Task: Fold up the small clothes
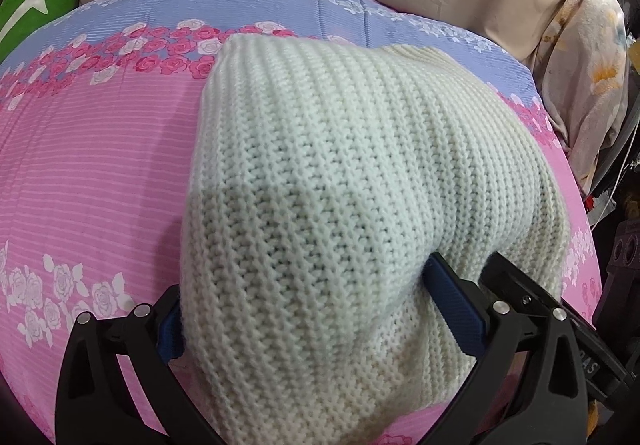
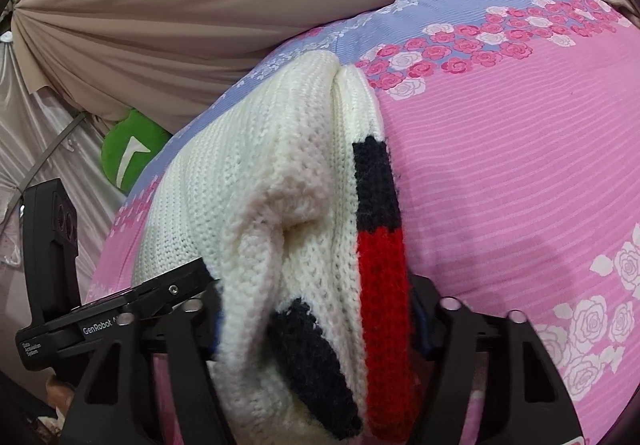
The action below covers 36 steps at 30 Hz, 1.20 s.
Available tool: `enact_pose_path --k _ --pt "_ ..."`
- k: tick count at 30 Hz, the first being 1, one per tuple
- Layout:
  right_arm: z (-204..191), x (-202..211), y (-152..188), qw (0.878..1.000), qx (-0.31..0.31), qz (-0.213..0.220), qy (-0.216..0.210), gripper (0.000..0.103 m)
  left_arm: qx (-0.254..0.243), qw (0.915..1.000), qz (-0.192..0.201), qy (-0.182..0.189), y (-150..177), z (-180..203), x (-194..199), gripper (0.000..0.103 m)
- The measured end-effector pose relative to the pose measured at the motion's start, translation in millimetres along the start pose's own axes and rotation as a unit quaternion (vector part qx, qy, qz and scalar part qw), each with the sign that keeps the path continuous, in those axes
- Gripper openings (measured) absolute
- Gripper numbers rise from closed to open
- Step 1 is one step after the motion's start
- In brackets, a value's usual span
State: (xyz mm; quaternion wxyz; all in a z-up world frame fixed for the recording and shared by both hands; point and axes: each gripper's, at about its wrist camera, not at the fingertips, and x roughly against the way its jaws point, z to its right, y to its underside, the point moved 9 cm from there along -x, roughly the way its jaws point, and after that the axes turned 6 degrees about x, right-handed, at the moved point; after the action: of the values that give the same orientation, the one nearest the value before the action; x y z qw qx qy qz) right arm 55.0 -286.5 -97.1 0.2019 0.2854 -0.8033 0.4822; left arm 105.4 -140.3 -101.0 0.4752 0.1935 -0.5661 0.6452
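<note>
A cream knit sweater [image 1: 320, 149] lies in a thick bundle on the pink rose-print bedspread [image 1: 100, 181], its near end lifted off the bed. My left gripper [image 1: 304, 285] is shut on that near end, and the blue pads [image 1: 452, 305] press into the knit from both sides. In the right wrist view the same sweater [image 2: 256, 165] shows a folded edge with black and red stripes [image 2: 380, 277]. My right gripper [image 2: 312, 301] is shut on this striped end, which fills the gap between the jaws. Most of the pads are hidden by the knit.
The bedspread [image 2: 520, 185] has a blue rose band at its far edge. A beige curtain [image 2: 200, 5] hangs behind the bed. A green cushion [image 2: 128, 153] lies at the bed's far corner. Flowered cloth [image 1: 588, 65] hangs at the right. The left tool's black housing [image 2: 52, 229] stands close beside my right gripper.
</note>
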Motion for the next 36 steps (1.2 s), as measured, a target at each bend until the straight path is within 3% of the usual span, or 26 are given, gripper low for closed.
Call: enact_pose_path --k 3,7,10,12,14,16,18,21,24,27,29,30,31,33,36 --pt "-1.4 3.2 0.7 1.0 0.002 0.005 -0.006 0.045 -0.016 0.9999 0.003 -0.002 1.6 3.4 7.6 0.085" --pt "-3.4 5.8 1.9 1.0 0.001 0.004 -0.005 0.041 -0.047 0.9988 0.009 -0.007 3.7 11.4 17.9 0.057" --pt "-5.1 8.4 1.8 1.0 -0.003 0.004 -0.005 0.04 -0.046 0.9989 0.004 0.01 3.7 14.2 25.5 0.044" --pt "-6.9 15.5 1.4 1.0 -0.008 0.007 -0.01 0.039 -0.032 0.9986 -0.005 0.043 3.3 12.8 33.7 0.043" --pt "-6.0 24.6 1.9 1.0 -0.018 0.01 -0.021 0.039 -0.006 0.9948 -0.027 0.098 4.5 8.6 43.6 0.045" --pt "-5.7 33.4 5.9 0.999 -0.024 0.008 -0.029 0.039 0.008 0.9899 -0.045 0.134 6.7 1.3 50.9 0.052" --pt "-6.0 36.9 13.6 0.999 -0.025 0.001 -0.027 0.039 0.021 0.9893 -0.048 0.136 11.0 -8.5 52.9 0.061" --pt "-3.7 31.2 21.0 0.999 -0.028 -0.007 -0.016 0.041 0.018 0.9932 -0.043 0.107 15.9 -14.9 45.3 0.072" --pt "-0.6 28.6 19.1 0.999 -0.036 -0.009 -0.016 0.049 0.027 0.9919 -0.03 0.121 12.7 -13.1 44.6 0.092" --pt "0.2 24.0 16.5 0.999 -0.038 -0.011 -0.016 0.059 0.04 0.9883 -0.03 0.144 6.3 -11.1 32.9 0.096" --pt "-0.1 17.8 13.6 0.999 -0.039 -0.012 -0.015 0.059 0.051 0.9825 -0.058 0.17 9.0 -5.6 17.1 0.094" --pt "-1.0 15.3 12.2 0.999 -0.037 -0.013 -0.012 0.057 0.059 0.98 -0.069 0.177 10.5 -3.7 9.6 0.088" --pt "-3.5 13.8 9.8 0.999 -0.032 -0.013 -0.01 0.055 0.053 0.9817 -0.055 0.174 6.9 -1.6 12.3 0.072" --pt "-13.6 18.9 2.6 1.0 -0.011 -0.003 -0.003 0.043 0.034 0.9828 -0.048 0.175 2.3 4.4 22.6 0.054" --pt "-43.8 39.8 -20.1 0.999 0.033 0.038 -0.001 0.039 -0.003 0.9853 -0.015 0.17 -11.2 12.2 51.0 0.047"
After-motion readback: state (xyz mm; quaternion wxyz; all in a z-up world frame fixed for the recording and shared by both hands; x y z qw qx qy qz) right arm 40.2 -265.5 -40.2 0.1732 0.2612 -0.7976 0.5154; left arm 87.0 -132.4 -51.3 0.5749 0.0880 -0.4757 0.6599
